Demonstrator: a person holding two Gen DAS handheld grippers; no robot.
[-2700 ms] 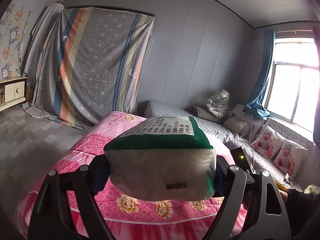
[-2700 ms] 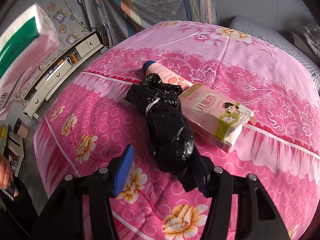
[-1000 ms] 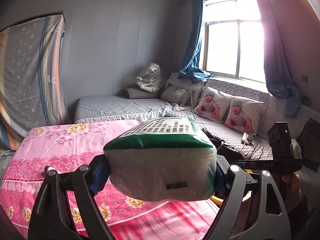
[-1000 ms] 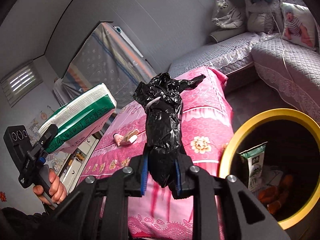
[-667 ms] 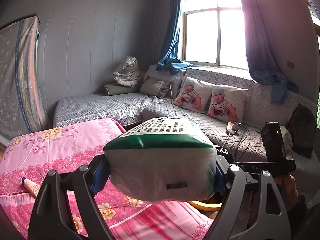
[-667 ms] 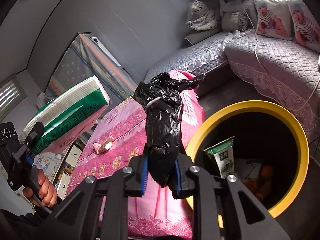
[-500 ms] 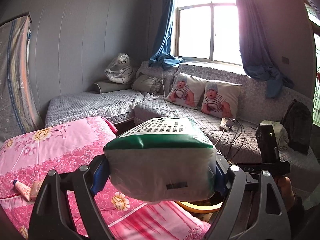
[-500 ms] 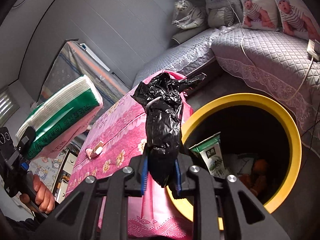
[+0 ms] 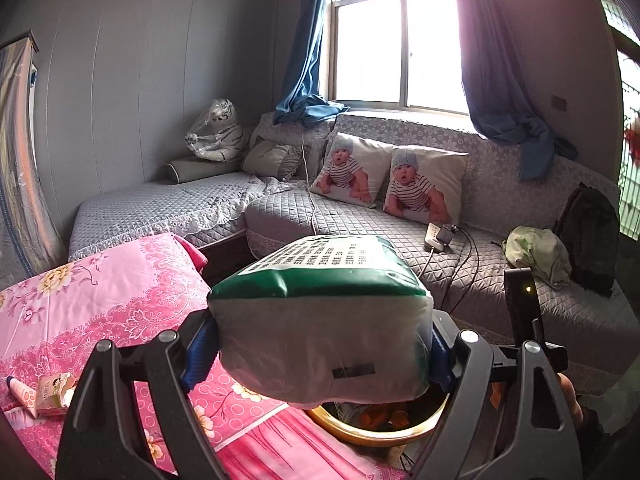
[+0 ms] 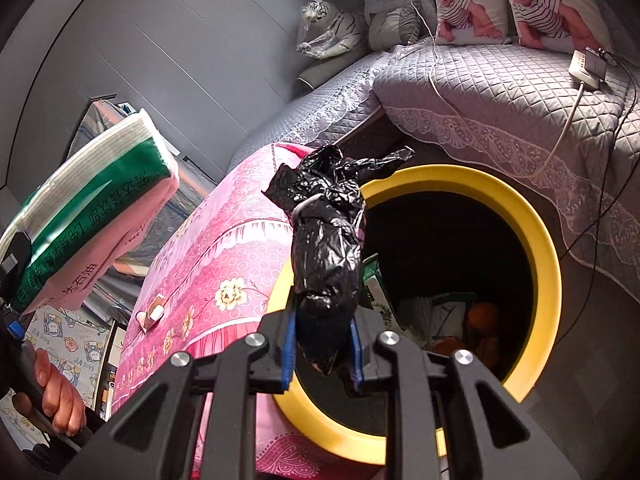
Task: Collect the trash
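My left gripper [image 9: 320, 354] is shut on a green-and-white tissue pack [image 9: 320, 312], held in the air above the bed's corner; the pack also shows in the right wrist view [image 10: 86, 204]. My right gripper [image 10: 322, 346] is shut on a crumpled black plastic bag [image 10: 328, 236], held over the near left rim of the yellow-rimmed trash bin [image 10: 548, 264]. The bin holds a green carton and other rubbish. In the left wrist view the bin's rim [image 9: 376, 434] shows just under the pack.
The pink flowered bed [image 10: 224, 264] lies left of the bin, with a pink tube [image 9: 22, 394] and a small carton [image 9: 54, 392] on it. A grey quilted sofa [image 9: 360, 224] with baby-print pillows, a power strip [image 10: 586, 66] and cables stands behind the bin.
Both grippers swung from the bed toward the sofa corner. The right gripper closed on the black bag, lifted it off the bed and brought it over the bin. The tissue pack stays gripped.
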